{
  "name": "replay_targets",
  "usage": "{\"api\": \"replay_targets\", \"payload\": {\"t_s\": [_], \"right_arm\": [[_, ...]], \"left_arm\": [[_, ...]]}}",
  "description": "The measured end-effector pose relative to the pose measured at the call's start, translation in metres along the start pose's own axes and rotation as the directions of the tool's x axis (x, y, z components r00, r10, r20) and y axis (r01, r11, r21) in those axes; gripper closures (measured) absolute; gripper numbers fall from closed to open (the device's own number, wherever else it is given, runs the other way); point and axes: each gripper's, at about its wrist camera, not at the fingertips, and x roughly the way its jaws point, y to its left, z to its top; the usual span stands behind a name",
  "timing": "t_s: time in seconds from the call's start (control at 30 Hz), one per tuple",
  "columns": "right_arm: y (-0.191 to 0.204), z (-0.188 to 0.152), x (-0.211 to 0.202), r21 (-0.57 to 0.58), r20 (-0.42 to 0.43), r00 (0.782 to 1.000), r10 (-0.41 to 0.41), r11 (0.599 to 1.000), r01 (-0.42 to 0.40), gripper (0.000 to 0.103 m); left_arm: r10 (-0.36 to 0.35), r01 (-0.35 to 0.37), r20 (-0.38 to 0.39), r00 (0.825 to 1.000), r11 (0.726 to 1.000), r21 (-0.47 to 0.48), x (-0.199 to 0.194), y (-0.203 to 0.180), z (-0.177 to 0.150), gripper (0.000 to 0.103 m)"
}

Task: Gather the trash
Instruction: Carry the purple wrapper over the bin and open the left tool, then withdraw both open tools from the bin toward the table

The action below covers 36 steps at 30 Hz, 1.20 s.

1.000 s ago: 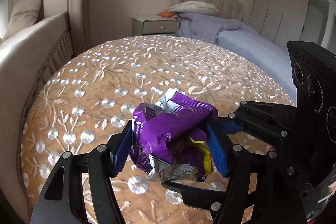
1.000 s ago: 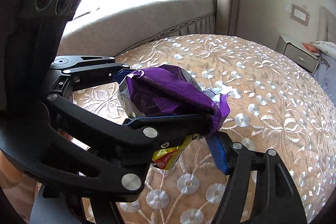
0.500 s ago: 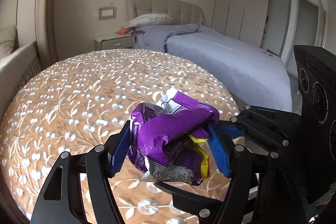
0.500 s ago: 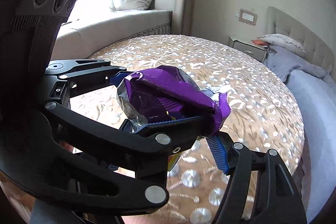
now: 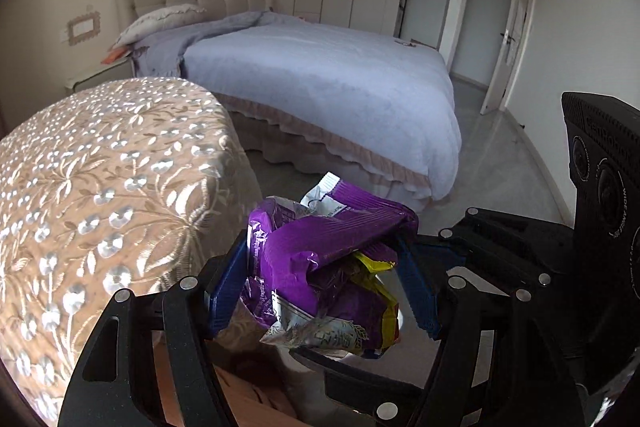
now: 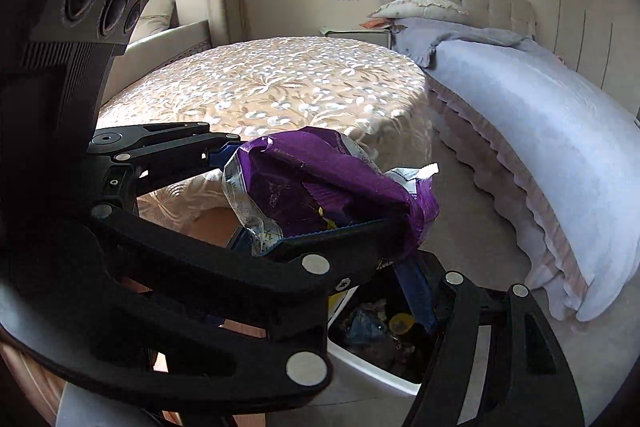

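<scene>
A crumpled bundle of purple snack wrappers (image 5: pixel 328 259) with a yellow scrap in it hangs in the air past the table's edge. My left gripper (image 5: pixel 320 251) is shut on it, one blue pad on each side. The right gripper (image 5: pixel 366 299) comes in from the right and clamps the same bundle from above and below. In the right wrist view the bundle (image 6: pixel 320 183) sits between my right gripper's (image 6: pixel 324 255) fingers, with the left gripper (image 6: pixel 304 187) crossing in front. Just below it stands a white trash bin (image 6: pixel 372 367) with a dark liner and several scraps inside.
The round table with an embroidered beige cloth (image 5: pixel 100 187) stands close on the left. A bed with a lilac cover (image 5: pixel 320 83) fills the back and right, with a strip of grey floor (image 6: pixel 472 227) between. Further off are a nightstand (image 6: pixel 356 33), wardrobes and an open door (image 5: pixel 512 39).
Both grippers have swung together with the bundle from above the table's top to past its edge toward the bed. The bin has come into view below. The grip looks the same.
</scene>
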Motion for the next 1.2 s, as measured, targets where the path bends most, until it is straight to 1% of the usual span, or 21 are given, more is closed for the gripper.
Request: {"api": "replay_targets", "payload": {"t_s": [0.1,0.2,0.4,0.53,0.6,0.63,0.67,0.7,0.73,0.77,0.8,0.83,0.9,0.97,1.1,1.2], "right_arm": [[-0.020,-0.013,-0.001,0.046,-0.011,1.000,-0.024,0.999,0.024,0.032],[-0.042,-0.024,0.006,0.091,-0.033,0.999,-0.024,0.995,0.027,0.032],[-0.069,-0.052,0.017,0.160,-0.055,0.998,0.004,0.987,0.005,0.032],[-0.088,-0.061,0.040,0.191,-0.092,0.995,0.027,0.982,-0.009,0.032],[-0.094,-0.066,0.051,0.202,-0.112,0.993,0.035,0.979,-0.012,0.032],[-0.097,-0.069,0.057,0.204,-0.123,0.992,0.035,0.979,-0.009,0.032],[-0.099,-0.072,0.063,0.201,-0.138,0.990,0.026,0.980,0.002,0.031],[-0.101,-0.075,0.070,0.193,-0.158,0.987,0.023,0.981,0.008,0.027],[-0.102,-0.079,0.078,0.185,-0.192,0.981,0.021,0.983,0.015,0.019],[-0.104,-0.083,0.085,0.173,-0.229,0.973,-0.008,0.984,0.049,0.005],[-0.105,-0.086,0.091,0.161,-0.249,0.968,-0.036,0.984,0.078,0.004],[-0.106,-0.091,0.095,0.150,-0.264,0.963,-0.046,0.985,0.088,0.004],[-0.106,-0.097,0.099,0.138,-0.278,0.958,-0.064,0.985,0.106,0.004],[-0.108,-0.101,0.099,0.145,-0.278,0.958,-0.068,0.983,0.112,0.004],[-0.117,-0.104,0.095,0.192,-0.268,0.962,-0.055,0.975,0.109,0.004],[-0.120,-0.100,0.090,0.219,-0.257,0.965,-0.055,0.969,0.114,0.004]], "left_arm": [[-0.037,0.038,-0.031,0.999,0.999,0.029,0.020,-0.018,-0.002,0.034],[-0.056,0.059,-0.074,0.996,0.998,0.036,0.042,-0.024,-0.003,0.034],[-0.058,0.064,-0.142,0.988,0.997,0.037,0.081,-0.027,-0.008,0.033],[-0.059,0.063,-0.196,0.979,0.998,0.019,0.110,-0.023,-0.014,0.032],[-0.060,0.063,-0.222,0.973,0.998,0.006,0.126,-0.019,-0.018,0.030],[-0.063,0.064,-0.240,0.969,0.998,-0.002,0.134,-0.017,-0.019,0.025],[-0.077,0.075,-0.261,0.962,0.997,-0.018,0.143,-0.015,-0.021,0.014],[-0.070,0.062,-0.290,0.954,0.997,-0.039,0.154,-0.011,-0.023,0.009],[-0.059,0.043,-0.337,0.939,0.998,-0.054,0.167,-0.006,-0.027,0.005],[-0.069,0.049,-0.393,0.917,0.997,-0.060,0.181,-0.004,-0.032,0.005],[-0.075,0.054,-0.429,0.900,0.997,-0.061,0.191,-0.002,-0.038,0.005],[-0.073,0.049,-0.440,0.895,0.997,-0.066,0.196,-0.002,-0.042,0.005],[-0.062,0.042,-0.442,0.895,0.998,-0.056,0.199,-0.003,-0.048,0.005],[-0.058,0.040,-0.441,0.896,0.998,-0.049,0.201,-0.005,-0.049,0.005],[-0.058,0.037,-0.425,0.903,0.998,-0.058,0.199,-0.002,-0.048,0.005],[-0.048,0.026,-0.407,0.912,0.998,-0.061,0.195,0.002,-0.043,0.005]]}}
